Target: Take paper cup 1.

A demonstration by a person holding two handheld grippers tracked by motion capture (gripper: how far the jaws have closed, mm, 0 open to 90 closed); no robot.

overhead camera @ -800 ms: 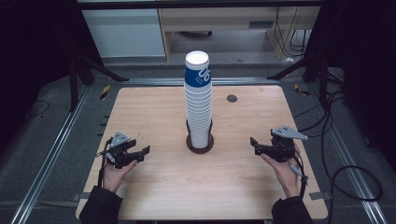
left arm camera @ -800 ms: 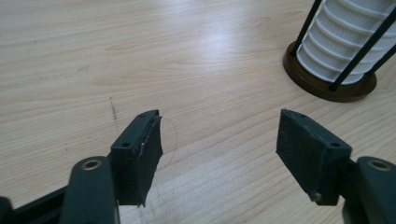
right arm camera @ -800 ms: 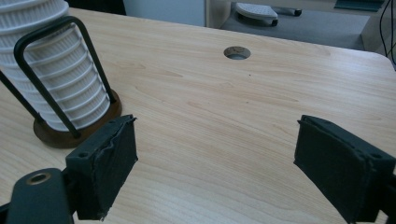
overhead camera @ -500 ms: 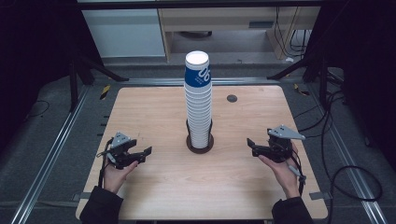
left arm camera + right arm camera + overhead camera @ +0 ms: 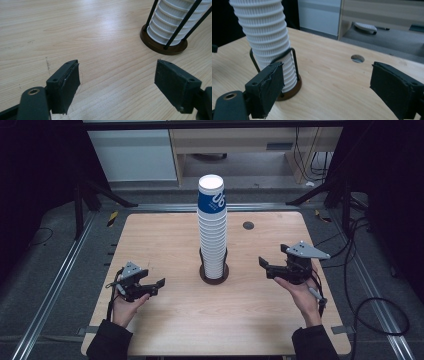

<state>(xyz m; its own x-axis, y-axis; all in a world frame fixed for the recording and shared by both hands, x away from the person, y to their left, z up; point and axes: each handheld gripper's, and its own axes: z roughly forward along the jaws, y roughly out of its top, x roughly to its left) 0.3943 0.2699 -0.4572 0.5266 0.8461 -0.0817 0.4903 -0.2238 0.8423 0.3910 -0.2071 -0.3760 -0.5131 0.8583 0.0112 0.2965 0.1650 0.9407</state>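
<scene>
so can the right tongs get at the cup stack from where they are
Probably yes. The right tongs are open and point at the cup stack, with bare table between them. The holder has thin rods round the lowest cups, so a grip higher up looks easier.

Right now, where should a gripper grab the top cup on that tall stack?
Probably by the blue top cup's side wall, just under its rim, coming level from the right gripper's side. The cup stack stands upright, and the holder's rods cage only its base.

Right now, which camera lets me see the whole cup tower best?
The high view: the cup tower shows from its blue top cup down to the round stand. The left gripper view catches just its bottom rows, the right gripper view its lower half, top cut off.
</scene>
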